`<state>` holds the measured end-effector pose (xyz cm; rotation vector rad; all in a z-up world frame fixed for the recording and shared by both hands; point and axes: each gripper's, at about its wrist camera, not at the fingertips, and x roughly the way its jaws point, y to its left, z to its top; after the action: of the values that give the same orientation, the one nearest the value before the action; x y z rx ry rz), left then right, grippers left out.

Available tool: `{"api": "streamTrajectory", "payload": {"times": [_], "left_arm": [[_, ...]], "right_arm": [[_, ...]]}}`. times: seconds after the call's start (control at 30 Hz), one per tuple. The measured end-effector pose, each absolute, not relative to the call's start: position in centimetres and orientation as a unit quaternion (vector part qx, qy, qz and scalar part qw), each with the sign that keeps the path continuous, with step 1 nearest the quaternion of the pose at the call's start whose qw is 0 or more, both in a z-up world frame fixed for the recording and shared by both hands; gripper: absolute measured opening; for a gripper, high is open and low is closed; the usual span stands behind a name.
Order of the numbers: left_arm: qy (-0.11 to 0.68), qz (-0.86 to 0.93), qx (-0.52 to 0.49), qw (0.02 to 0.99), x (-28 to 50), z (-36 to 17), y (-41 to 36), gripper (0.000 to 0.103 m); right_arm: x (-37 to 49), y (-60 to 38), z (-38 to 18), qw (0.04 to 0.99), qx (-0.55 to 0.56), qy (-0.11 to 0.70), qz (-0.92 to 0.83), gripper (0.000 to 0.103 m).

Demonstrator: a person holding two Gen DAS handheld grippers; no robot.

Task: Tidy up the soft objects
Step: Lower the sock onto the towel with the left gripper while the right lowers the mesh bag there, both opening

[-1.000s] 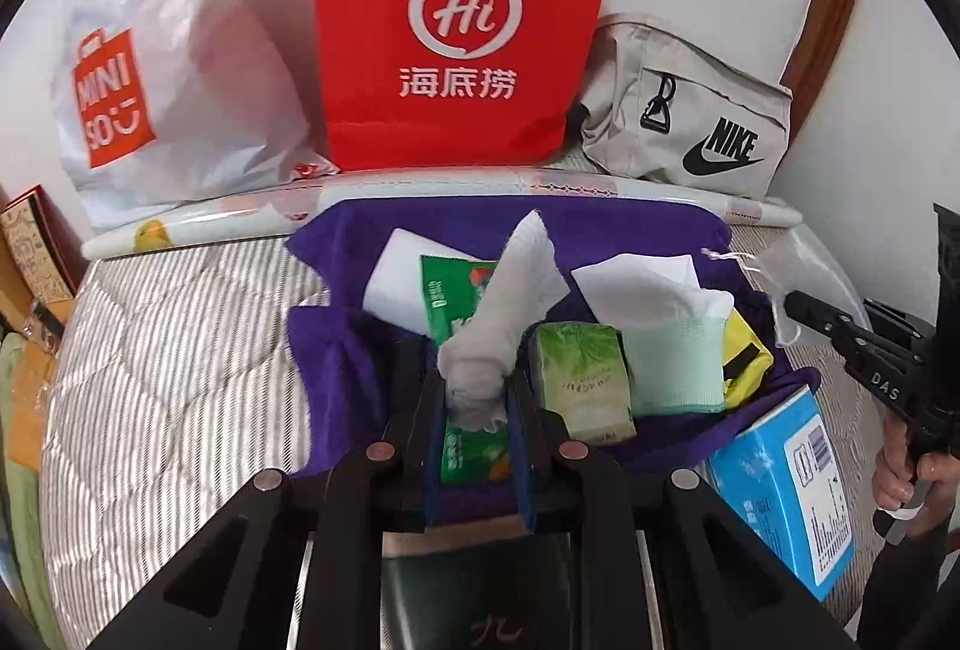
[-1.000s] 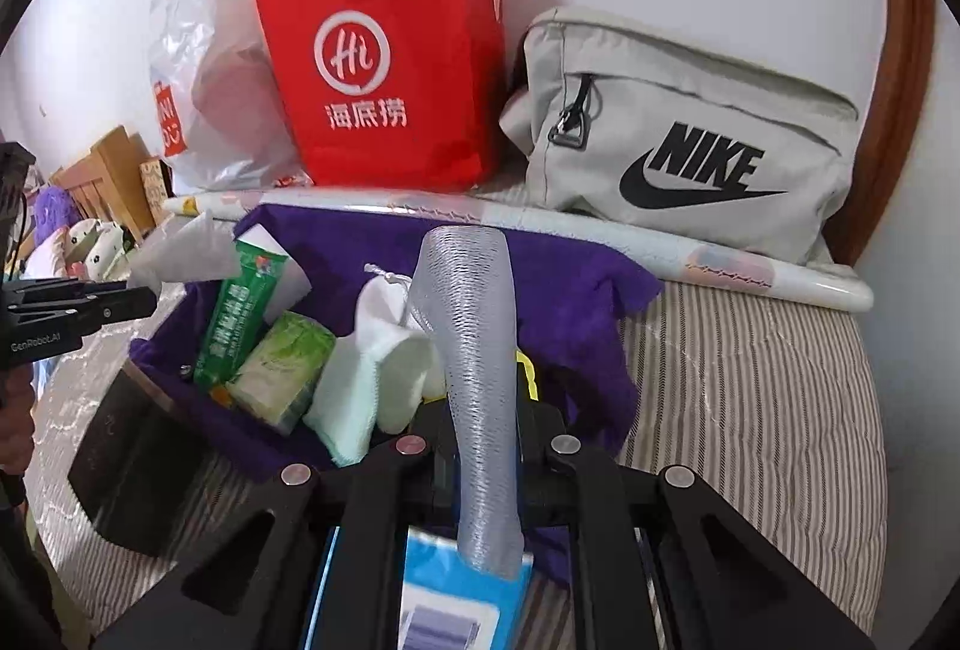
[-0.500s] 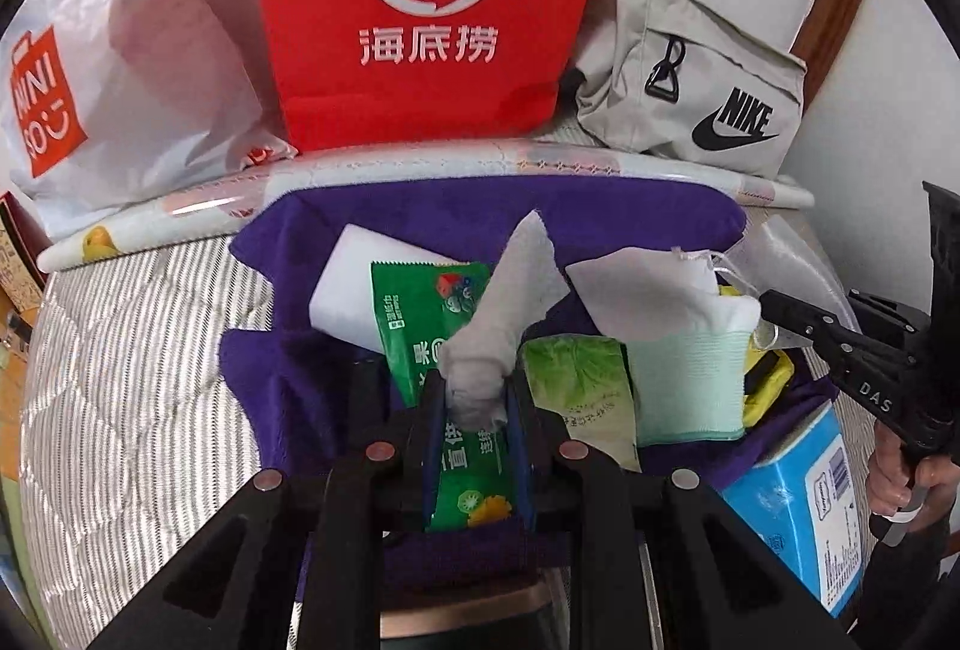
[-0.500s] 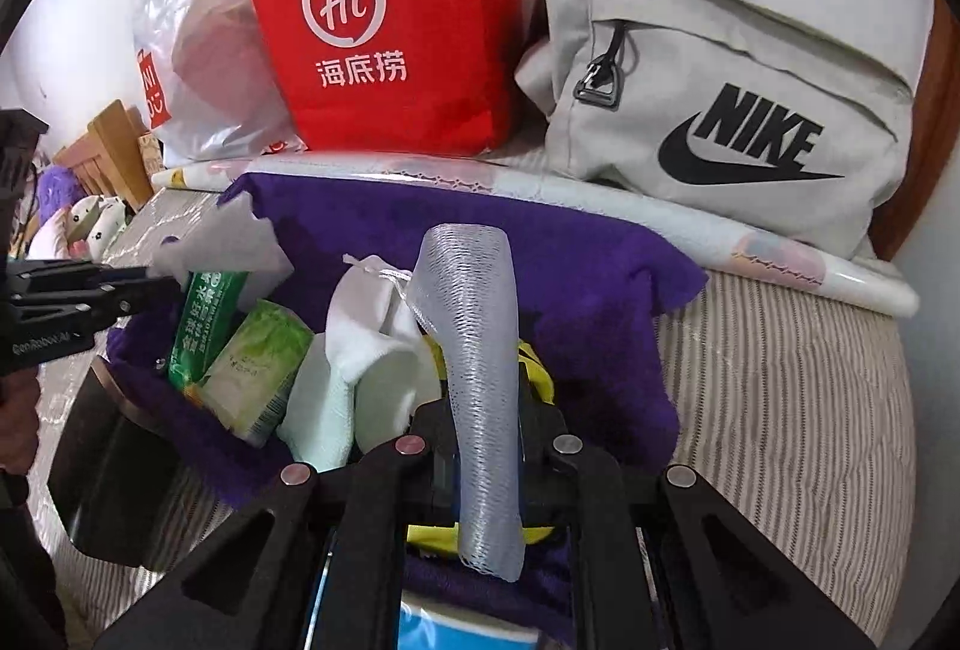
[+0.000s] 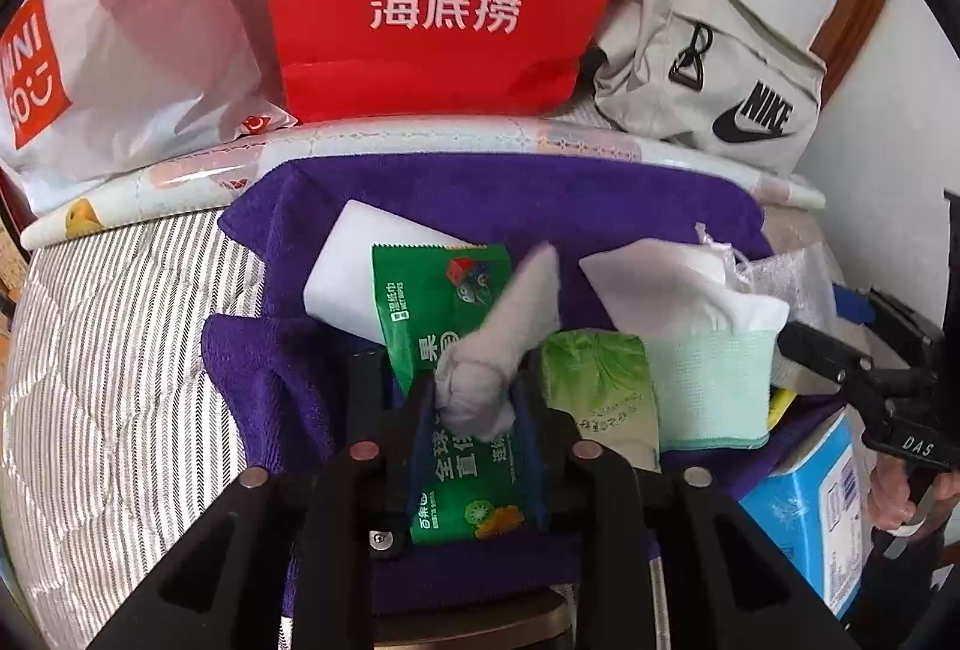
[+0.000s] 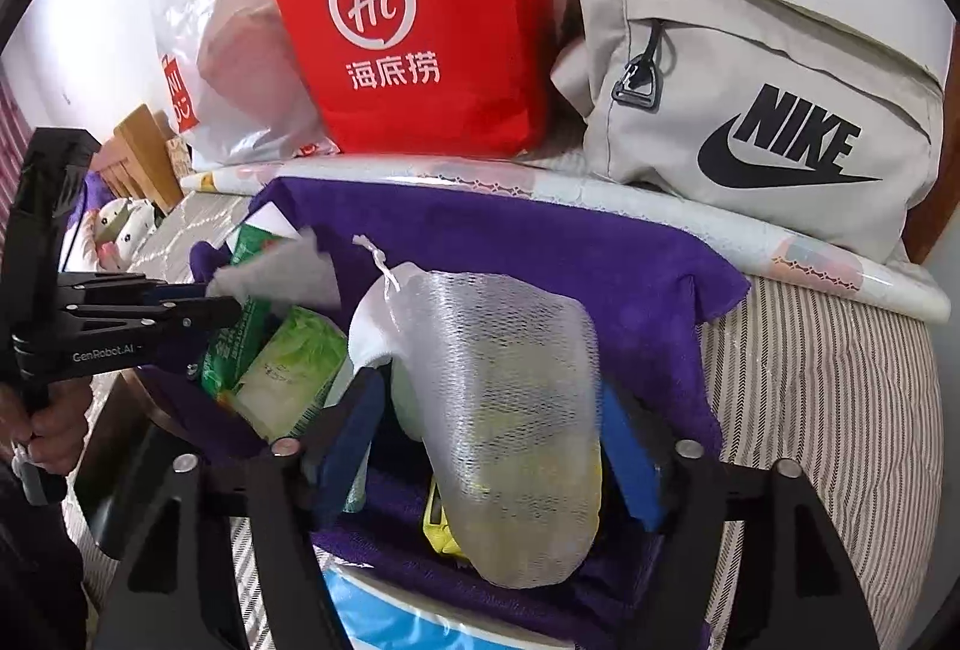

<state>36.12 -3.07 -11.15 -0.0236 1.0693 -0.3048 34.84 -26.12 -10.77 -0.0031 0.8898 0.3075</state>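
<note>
Both views bright, even soft daylight, shadows weak. Heavy fisheye bending, black vignette in the corners. Glare on the white plastic bag [image 5: 138, 50] and red paper bag [image 6: 414, 20]. Grey sock [image 5: 504, 344] tip motion-blurred. Mesh pouch [image 6: 516, 422] close to lens, slightly soft.

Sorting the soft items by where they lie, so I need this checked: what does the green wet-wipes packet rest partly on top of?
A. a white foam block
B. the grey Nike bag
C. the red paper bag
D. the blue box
A: in the left wrist view the green wet-wipes packet overlaps the white foam block on the purple towel.
</note>
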Motion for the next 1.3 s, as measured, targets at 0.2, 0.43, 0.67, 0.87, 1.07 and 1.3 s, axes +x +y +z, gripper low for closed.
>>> {"api": "streamTrajectory", "payload": {"times": [0.2, 0.43, 0.67, 0.87, 1.07, 1.3], "left_arm": [[0.483, -0.131, -0.006, 0.866, 35.4, -9.8, -2.5, 0.058], [0.477, -0.12, -0.002, 0.871, 34.1, -8.9, -1.6, 0.061], [0.474, -0.12, -0.008, 0.872, 32.9, -8.4, -1.1, 0.061], [0.473, -0.121, -0.01, 0.873, 32.3, -8.2, -0.9, 0.061], [0.475, -0.123, -0.008, 0.871, 31.9, -8.2, -1.0, 0.061], [0.479, -0.125, -0.009, 0.869, 31.1, -8.4, -1.2, 0.061]], "right_arm": [[34.3, -26.4, -9.7, 0.9, 0.0, 0.413, 0.139, 0.081], [33.4, -26.1, -8.5, 0.909, -0.012, 0.394, 0.136, 0.083], [33.1, -26.6, -7.0, 0.92, -0.002, 0.371, 0.129, 0.088], [33.0, -26.3, -6.9, 0.917, -0.003, 0.375, 0.134, 0.089], [32.1, -26.3, -8.4, 0.9, -0.005, 0.41, 0.145, 0.089], [30.4, -26.9, -10.4, 0.89, -0.023, 0.436, 0.133, 0.089]]}}
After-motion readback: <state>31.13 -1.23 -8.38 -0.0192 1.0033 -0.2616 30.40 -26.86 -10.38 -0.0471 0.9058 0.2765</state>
